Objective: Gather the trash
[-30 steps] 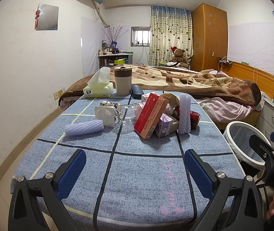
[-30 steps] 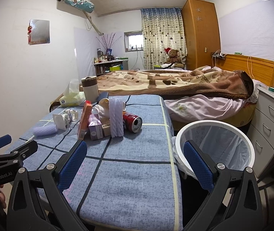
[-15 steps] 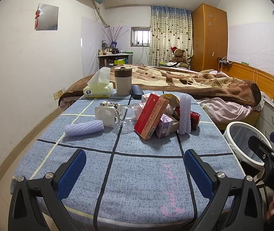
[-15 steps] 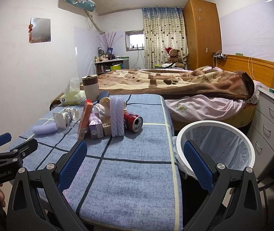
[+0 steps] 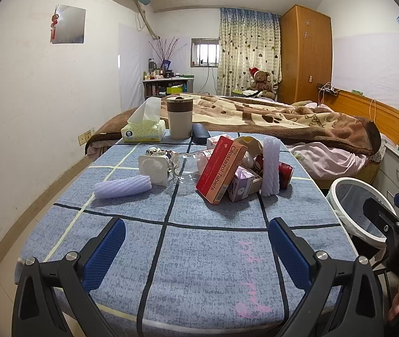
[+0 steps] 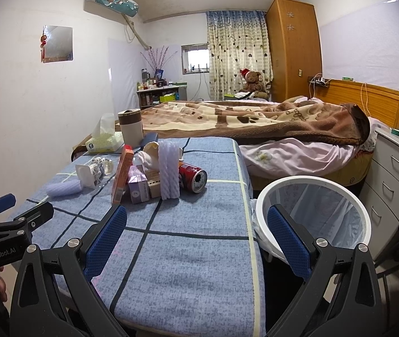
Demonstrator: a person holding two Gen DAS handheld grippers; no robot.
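Blue-padded left gripper (image 5: 195,248) and right gripper (image 6: 196,234) both gape, holding nothing. We judge collection unstarted: trash pile (image 6: 154,174) sits at 12 o'clock; bin (image 6: 313,219), seemingly empty, at 3.

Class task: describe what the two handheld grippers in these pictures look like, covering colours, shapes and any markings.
Both grippers are black frames with silver bolts. The left gripper and right gripper each have two long fingers faced with blue textured pads. The left one's body bears white lettering, "GenRobot.AI".
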